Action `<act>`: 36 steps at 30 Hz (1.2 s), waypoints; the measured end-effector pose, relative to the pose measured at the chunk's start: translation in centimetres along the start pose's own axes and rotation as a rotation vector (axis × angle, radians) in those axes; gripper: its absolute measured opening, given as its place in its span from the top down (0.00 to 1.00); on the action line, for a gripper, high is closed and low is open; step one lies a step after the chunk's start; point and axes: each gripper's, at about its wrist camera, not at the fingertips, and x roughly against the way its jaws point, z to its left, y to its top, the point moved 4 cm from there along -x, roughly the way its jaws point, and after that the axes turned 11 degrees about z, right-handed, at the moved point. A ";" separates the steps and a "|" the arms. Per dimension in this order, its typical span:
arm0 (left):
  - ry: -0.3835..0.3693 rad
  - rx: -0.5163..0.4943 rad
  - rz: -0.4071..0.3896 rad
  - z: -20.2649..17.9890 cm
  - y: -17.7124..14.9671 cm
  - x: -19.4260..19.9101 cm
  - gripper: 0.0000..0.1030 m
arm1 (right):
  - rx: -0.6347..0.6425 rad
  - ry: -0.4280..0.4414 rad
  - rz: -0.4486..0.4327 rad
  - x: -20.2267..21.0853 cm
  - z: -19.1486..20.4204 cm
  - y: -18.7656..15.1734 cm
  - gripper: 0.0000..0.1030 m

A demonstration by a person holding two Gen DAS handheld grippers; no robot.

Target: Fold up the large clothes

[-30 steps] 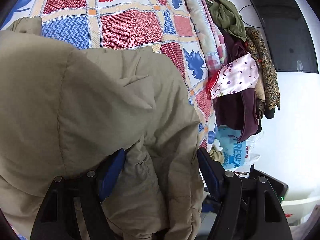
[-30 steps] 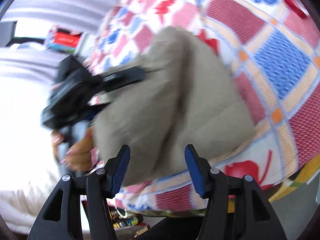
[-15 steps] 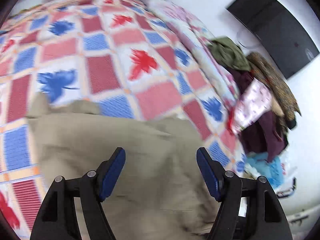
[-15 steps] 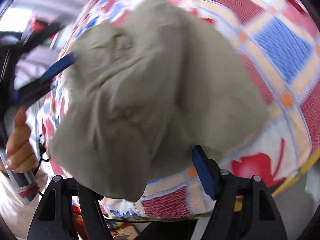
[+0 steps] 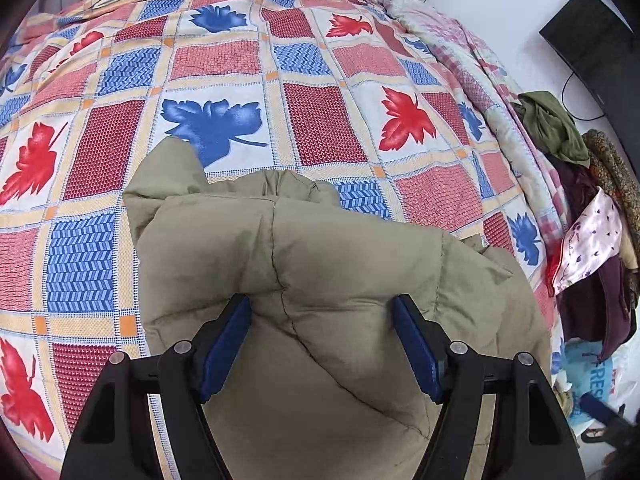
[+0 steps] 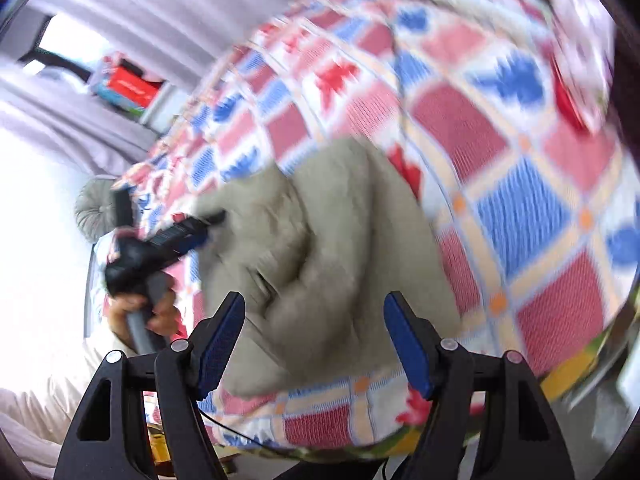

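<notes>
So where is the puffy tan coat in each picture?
Left wrist view: the puffy tan coat fills the lower middle, lying bunched on the bedspread, reaching down between the claw's blue pads.
Right wrist view: the coat sits in the middle, blurred, just above the claw.
Shared landmark: the checked bedspread with red and blue leaves.

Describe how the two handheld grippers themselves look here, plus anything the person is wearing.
Both the left gripper and the right gripper have black plastic fingers with silver rivets and flat blue pads. The left one has a grey handle. A pale sleeve shows.
</notes>
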 end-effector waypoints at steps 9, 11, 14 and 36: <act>-0.002 0.011 0.009 0.0 -0.1 0.0 0.28 | 0.308 -0.131 0.297 -7.0 5.1 0.6 0.36; -0.010 0.010 0.006 -0.2 0.0 0.0 0.28 | 0.335 -0.220 0.367 -9.0 4.4 -0.1 0.85; -0.024 -0.006 0.002 -1.8 0.2 -0.2 0.28 | 0.378 -0.301 0.383 -9.0 3.4 -0.9 0.91; 0.027 -0.118 0.032 -8.3 0.5 -4.0 0.28 | 0.112 -0.268 0.302 -3.4 -5.3 -0.4 0.90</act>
